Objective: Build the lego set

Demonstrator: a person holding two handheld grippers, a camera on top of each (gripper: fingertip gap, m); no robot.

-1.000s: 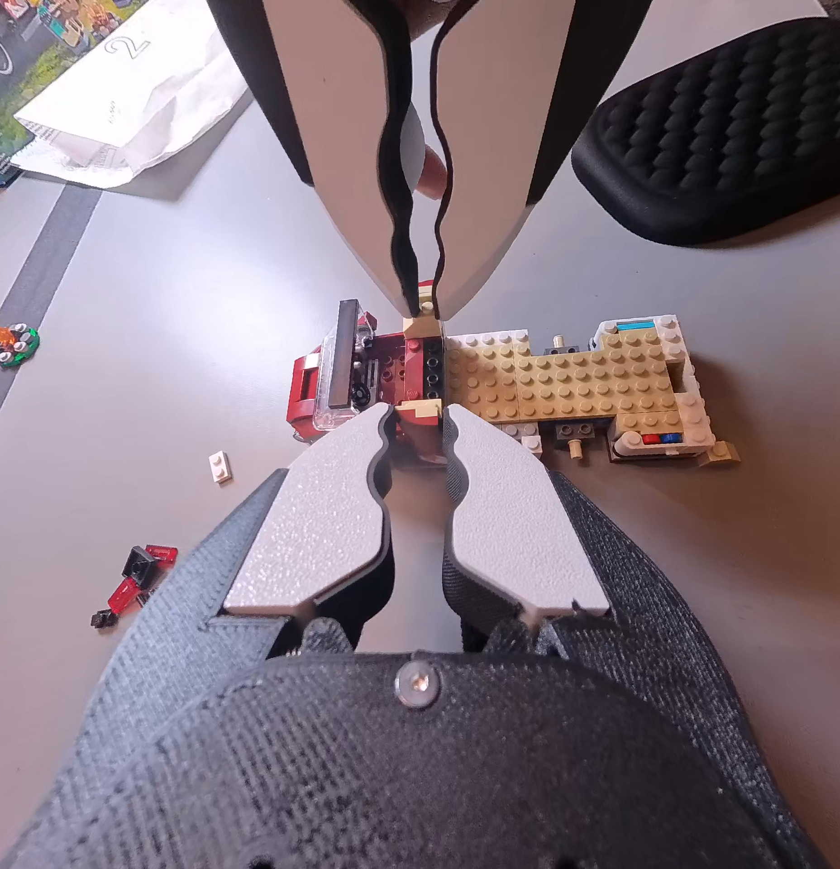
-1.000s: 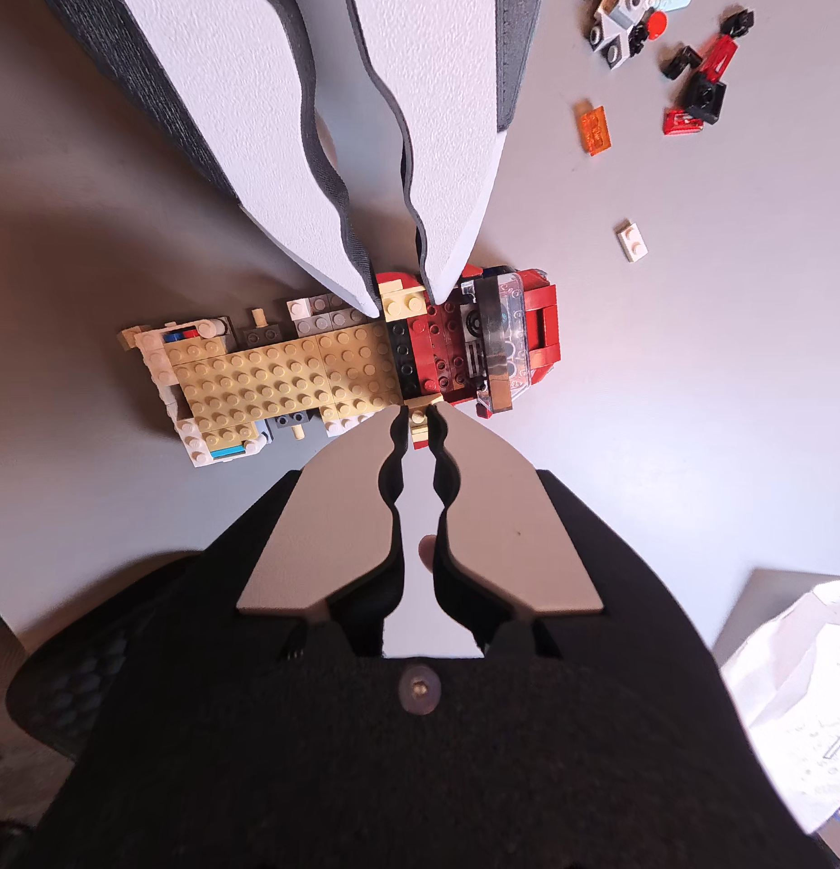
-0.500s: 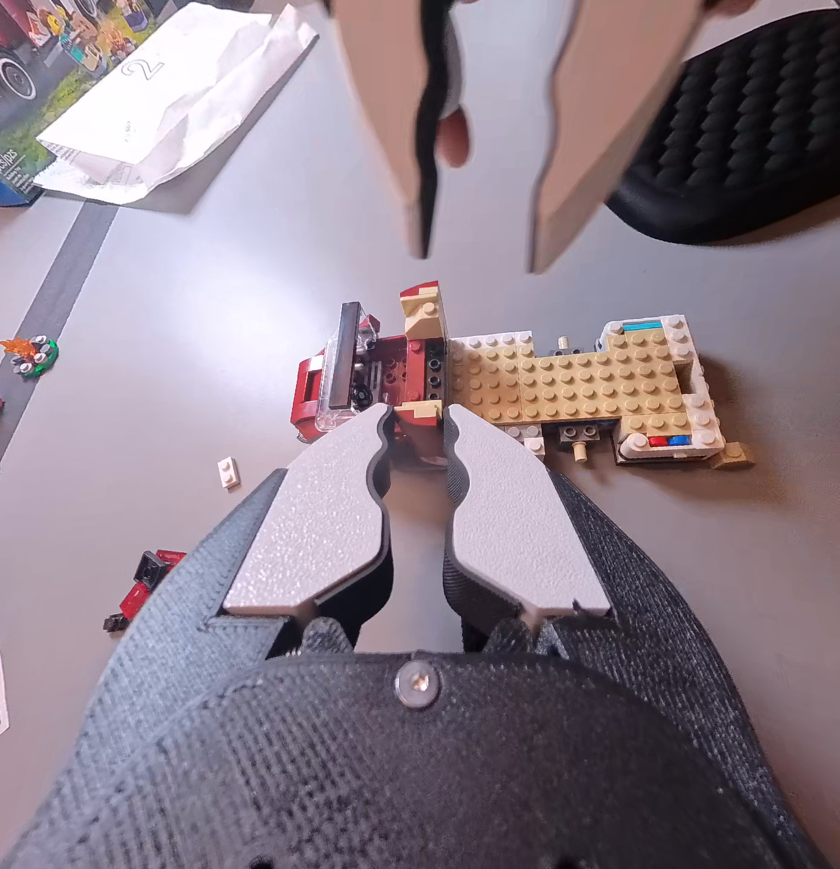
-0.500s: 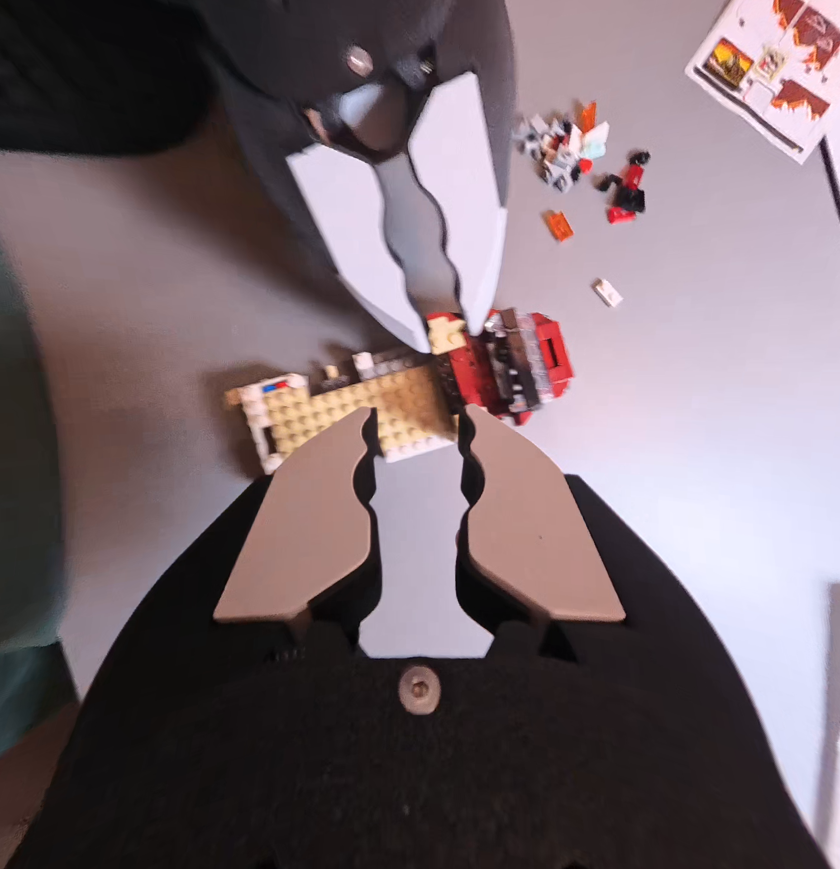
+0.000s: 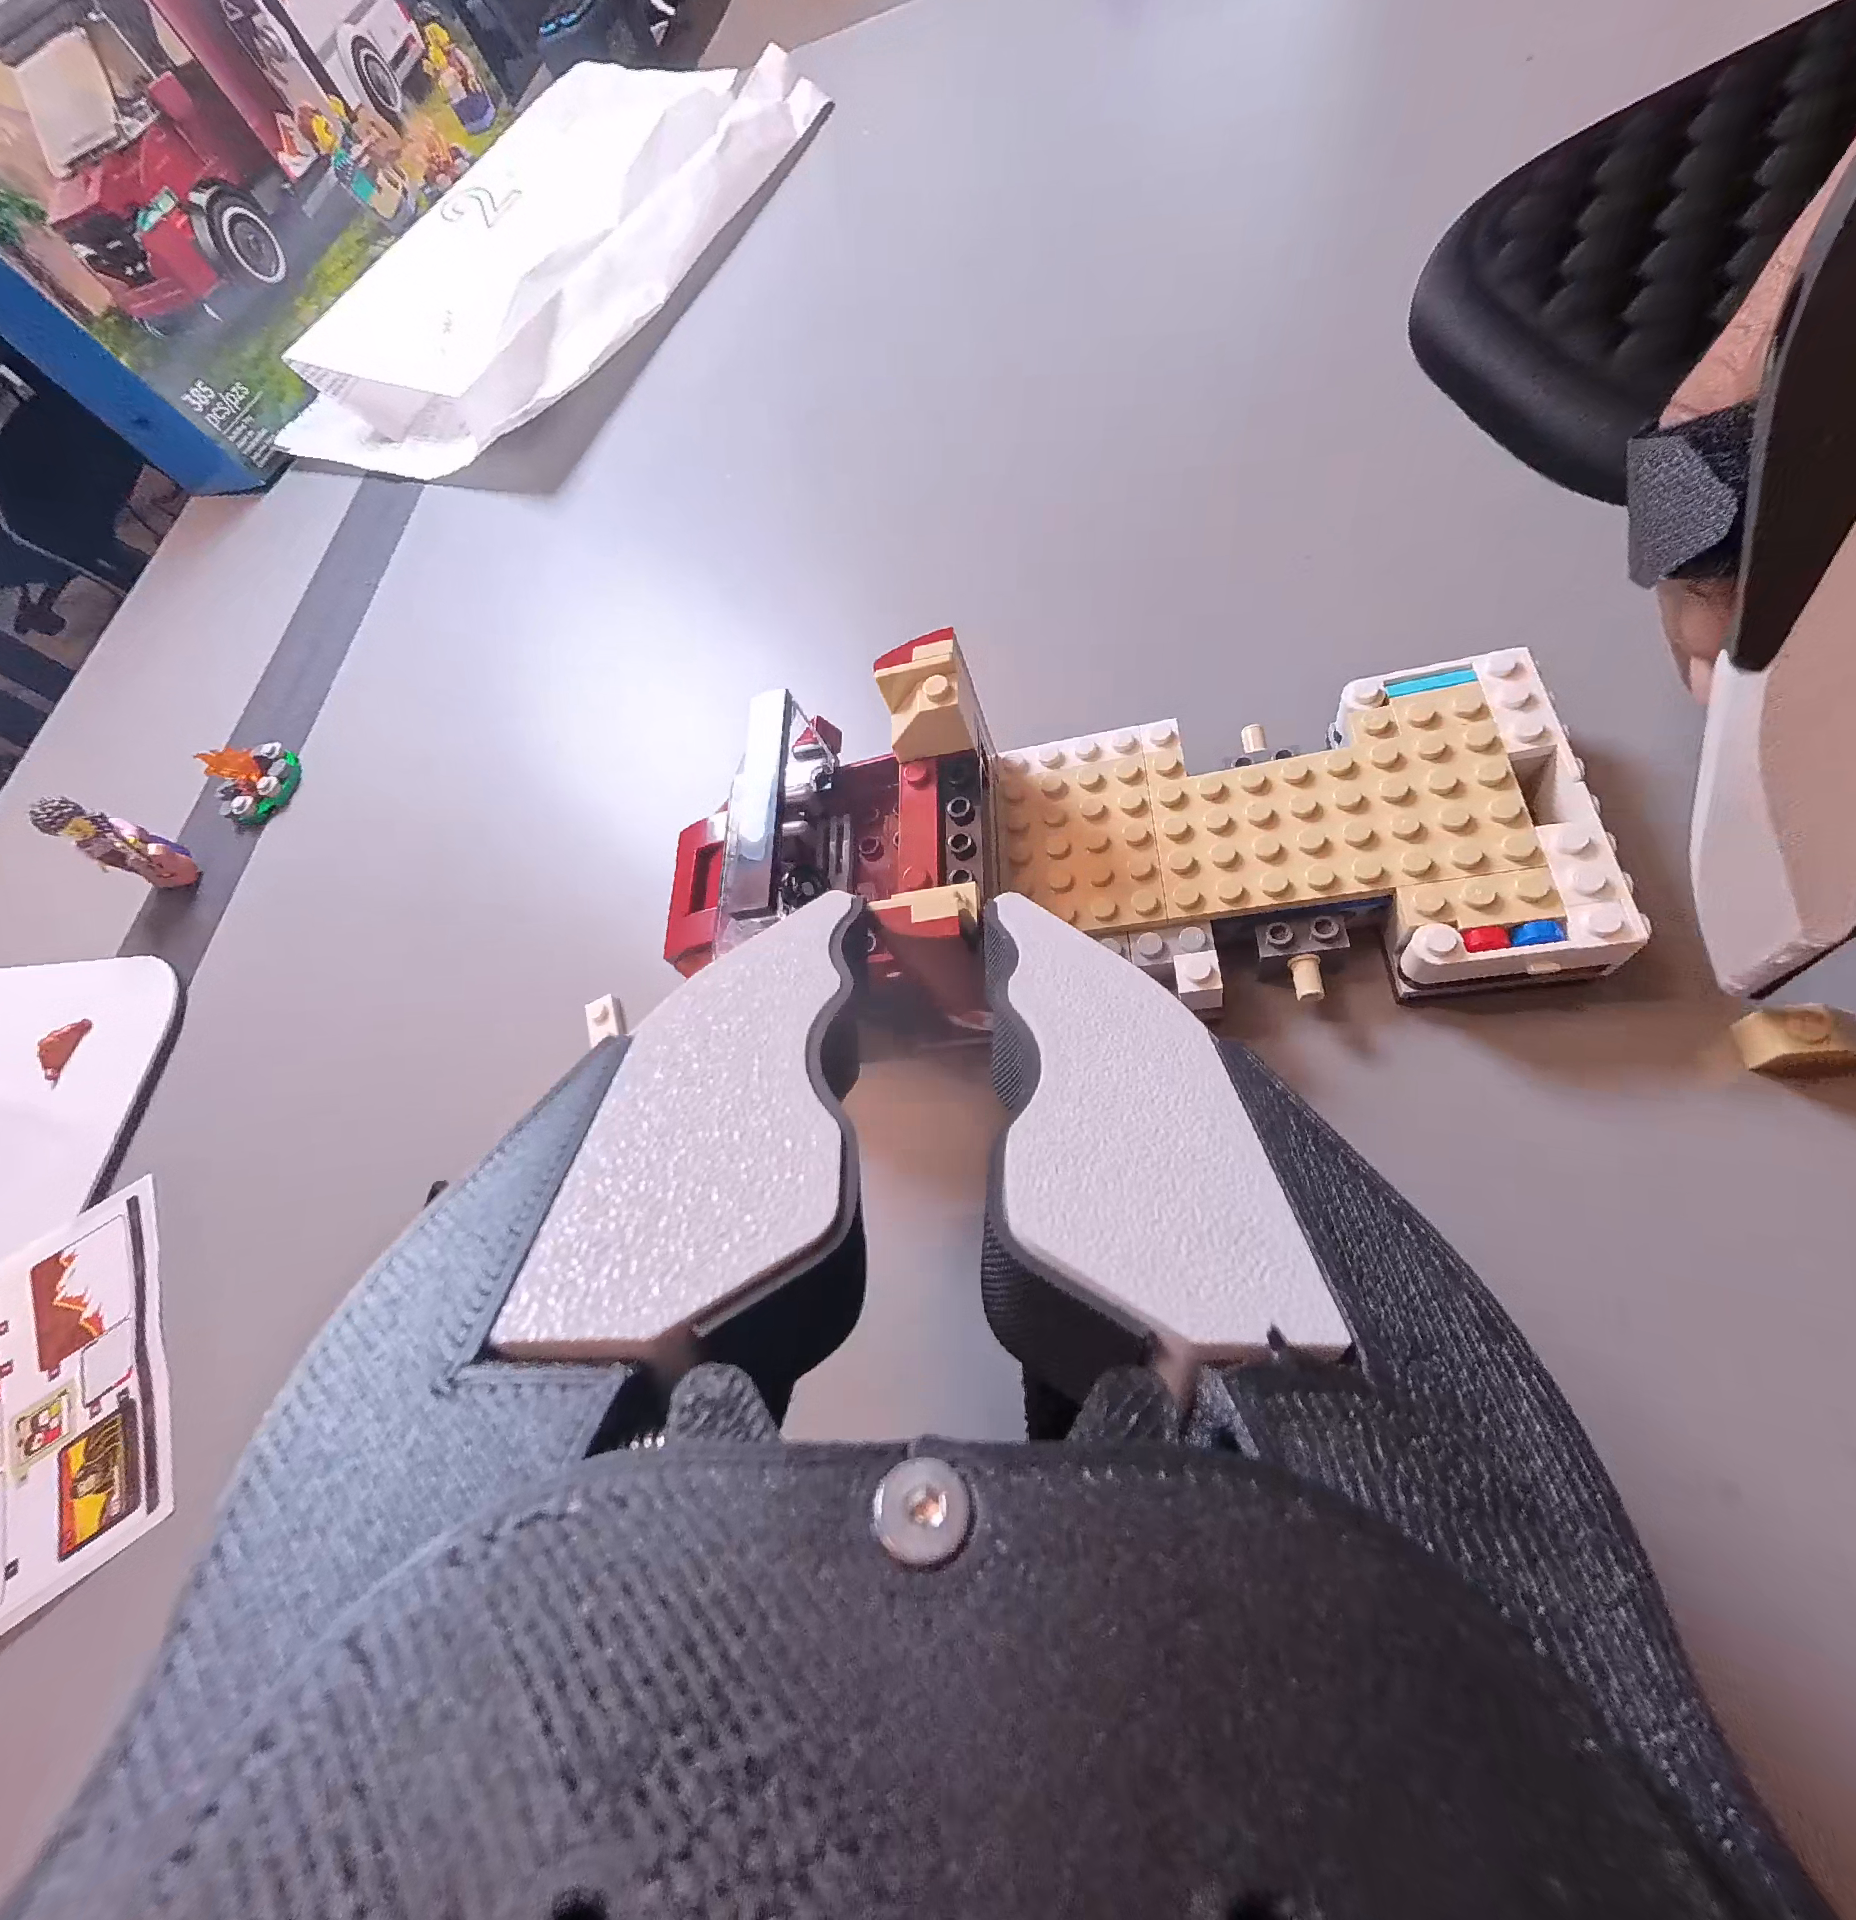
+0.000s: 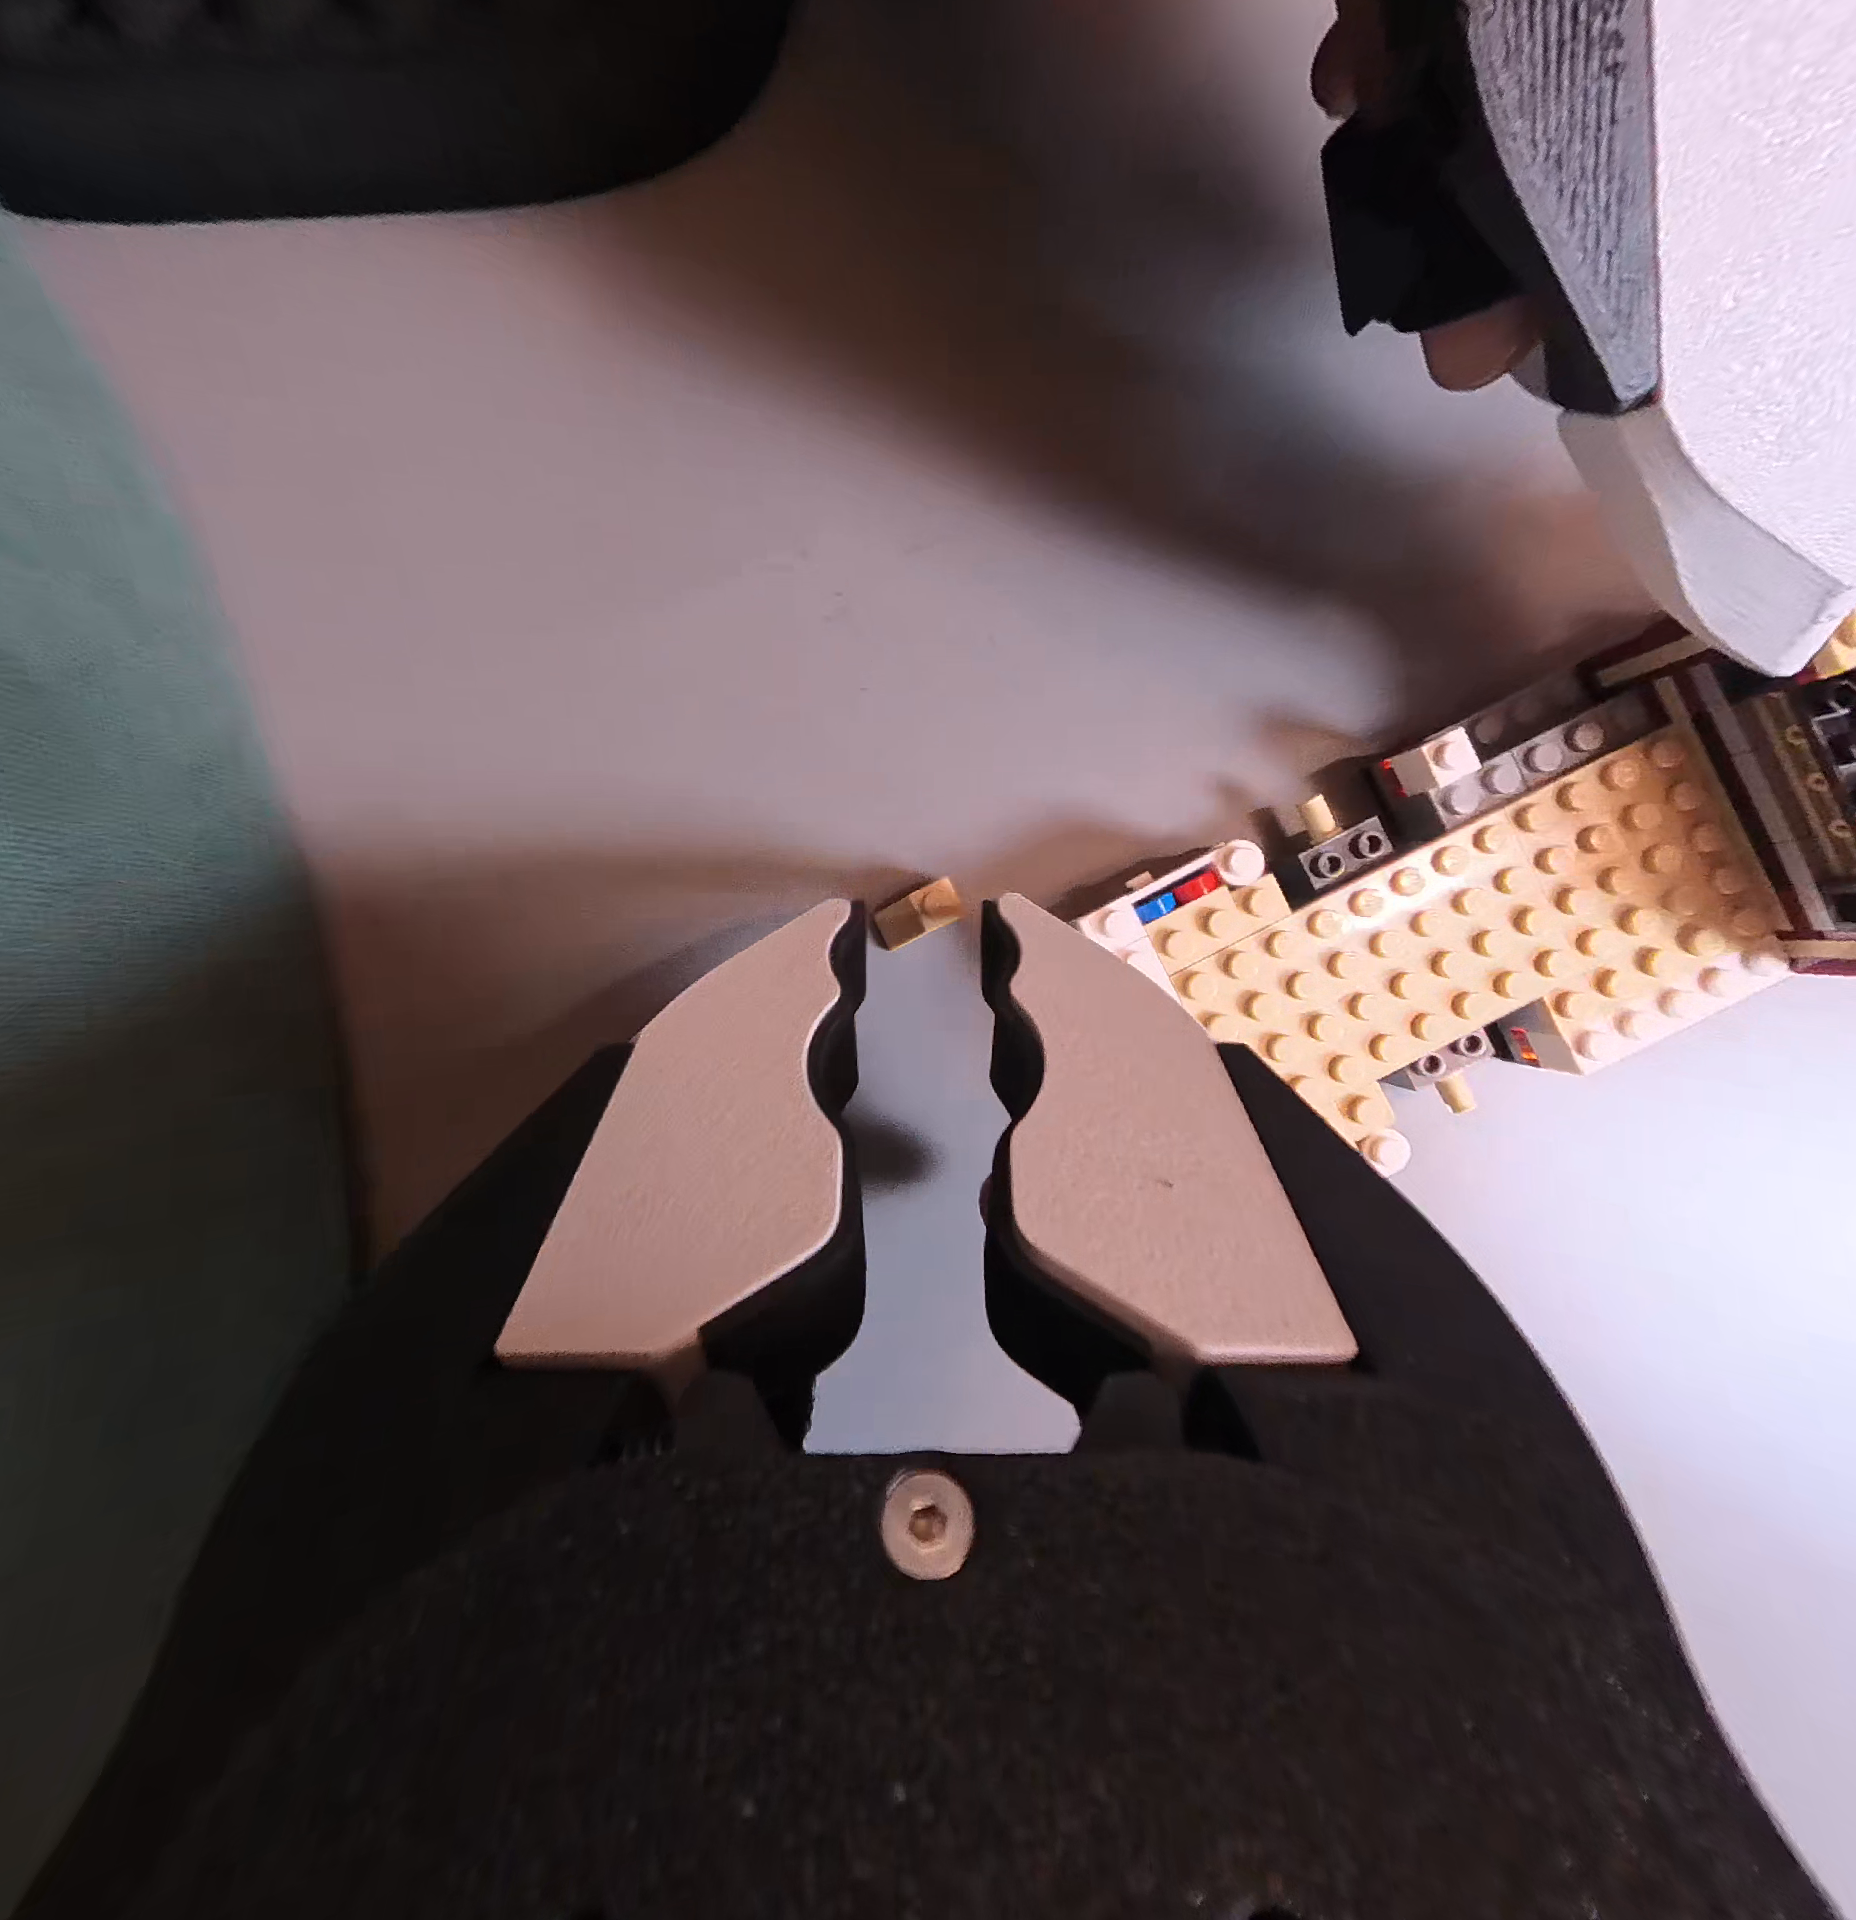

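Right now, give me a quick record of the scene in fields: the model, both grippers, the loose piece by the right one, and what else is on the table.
model: half-built lego vehicle, red cab, tan studded floor, flat on the grey table
left gripper: shut on lego vehicle, at the cab's near edge
right gripper: open, empty
loose piece: small tan brick on the table just beyond the right fingertips, apart from the model
other: set box, white paper bag, minifigure, sticker sheet

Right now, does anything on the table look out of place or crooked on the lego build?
One thing: a small tan piece lies loose on the table, off the rear corner of the lego truck, just ahead of the open right gripper. A minifigure also lies on its side far left. Otherwise the truck sits flat.
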